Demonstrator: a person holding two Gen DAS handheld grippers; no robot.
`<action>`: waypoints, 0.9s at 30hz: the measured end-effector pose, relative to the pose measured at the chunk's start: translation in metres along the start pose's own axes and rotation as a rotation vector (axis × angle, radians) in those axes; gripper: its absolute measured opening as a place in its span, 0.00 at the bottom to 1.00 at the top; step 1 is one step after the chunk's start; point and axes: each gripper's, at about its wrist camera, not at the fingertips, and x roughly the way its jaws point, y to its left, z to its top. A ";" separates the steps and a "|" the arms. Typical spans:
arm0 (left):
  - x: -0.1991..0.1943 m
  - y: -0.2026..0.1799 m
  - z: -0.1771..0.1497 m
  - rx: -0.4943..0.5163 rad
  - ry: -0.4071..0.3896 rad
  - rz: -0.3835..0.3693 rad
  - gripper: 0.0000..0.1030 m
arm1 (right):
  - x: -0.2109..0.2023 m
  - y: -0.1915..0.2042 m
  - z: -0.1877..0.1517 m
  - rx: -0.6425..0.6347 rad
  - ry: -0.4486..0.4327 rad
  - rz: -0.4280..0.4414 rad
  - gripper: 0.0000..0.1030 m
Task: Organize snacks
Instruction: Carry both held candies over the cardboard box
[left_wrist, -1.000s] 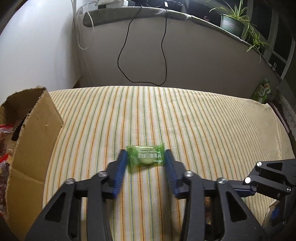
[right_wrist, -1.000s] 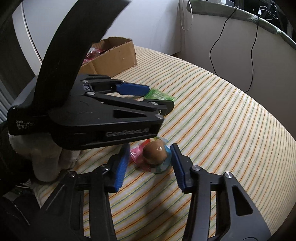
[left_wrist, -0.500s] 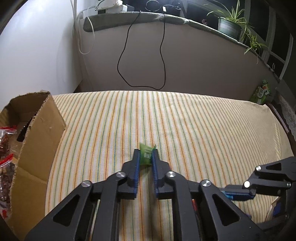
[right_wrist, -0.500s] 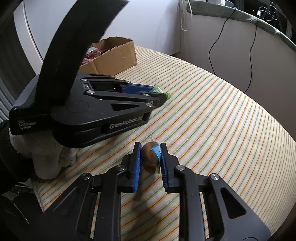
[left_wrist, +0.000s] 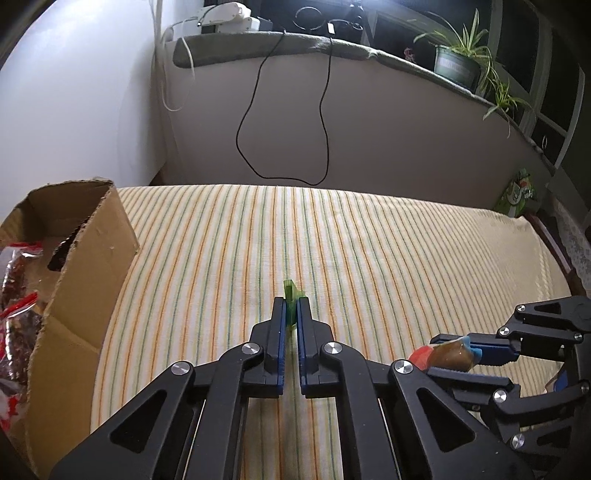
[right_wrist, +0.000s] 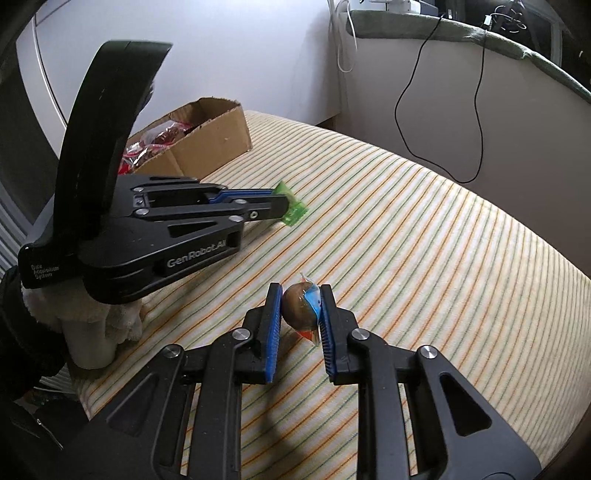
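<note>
My left gripper (left_wrist: 290, 306) is shut on a small green candy wrapper (left_wrist: 291, 295), whose crumpled end sticks out past the blue pads; from the right wrist view the same green wrapper (right_wrist: 292, 208) juts from the left gripper (right_wrist: 282, 206) just above the striped cloth. My right gripper (right_wrist: 301, 295) is shut on a round brown snack in a clear wrapper with blue and red ends (right_wrist: 301, 308), held a little above the cloth. In the left wrist view that brown snack (left_wrist: 448, 356) shows in the right gripper (left_wrist: 448, 350) at the lower right.
A striped yellow cloth (left_wrist: 332, 240) covers the table. An open cardboard box (left_wrist: 85, 266) with red snack packets stands at the left edge; the box (right_wrist: 207, 136) lies beyond the left gripper. A black cable (left_wrist: 321, 122) hangs on the wall behind, with potted plants (left_wrist: 458, 59) on the ledge. A green carton (left_wrist: 515, 194) sits far right.
Both grippers closed from open: the left on the green candy, crumpling it upright, the right on the brown wrapped snack. The right gripper has lifted its snack slightly off the cloth.
</note>
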 end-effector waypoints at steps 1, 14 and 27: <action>-0.002 0.000 0.000 -0.003 -0.004 -0.003 0.04 | -0.002 -0.001 0.000 0.002 -0.004 -0.001 0.20; -0.061 0.018 0.000 -0.027 -0.109 -0.012 0.04 | -0.042 0.012 0.006 -0.012 -0.066 0.004 0.19; -0.119 0.062 0.001 -0.076 -0.201 0.063 0.04 | -0.060 0.051 0.048 -0.086 -0.129 0.030 0.19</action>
